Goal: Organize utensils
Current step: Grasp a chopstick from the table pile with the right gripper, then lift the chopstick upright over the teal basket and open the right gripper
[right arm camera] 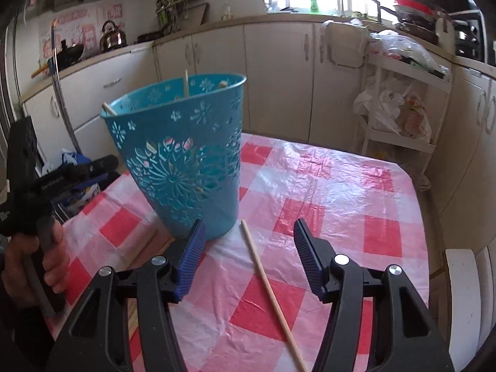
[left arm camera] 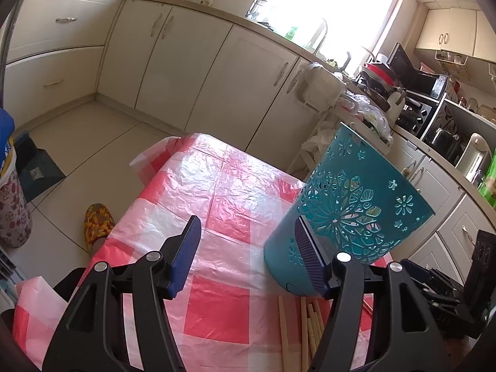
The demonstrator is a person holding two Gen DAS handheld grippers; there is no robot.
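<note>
A teal cut-out utensil holder [left arm camera: 356,204] [right arm camera: 186,161] stands on the table with its red-and-white checked plastic cover [right arm camera: 356,201]. Two wooden chopsticks [right arm camera: 186,82] poke out of its rim. My left gripper [left arm camera: 248,220] is open with only tablecloth between its fingers; its right finger sits against the holder's near left side. Several chopsticks [left arm camera: 307,325] lie below that finger. My right gripper [right arm camera: 249,223] is open above a single chopstick [right arm camera: 269,282] that lies on the cloth between its fingers, just right of the holder. More wooden sticks [right arm camera: 145,248] lie left of the holder.
A hand [right arm camera: 46,248] holds the left gripper's handle at the left edge of the right wrist view. Kitchen cabinets [left arm camera: 198,71] ring the room. A white cart with plastic bags [right arm camera: 400,105] stands past the table's far right corner. A foot in a knitted slipper [left arm camera: 97,223] is beside the table.
</note>
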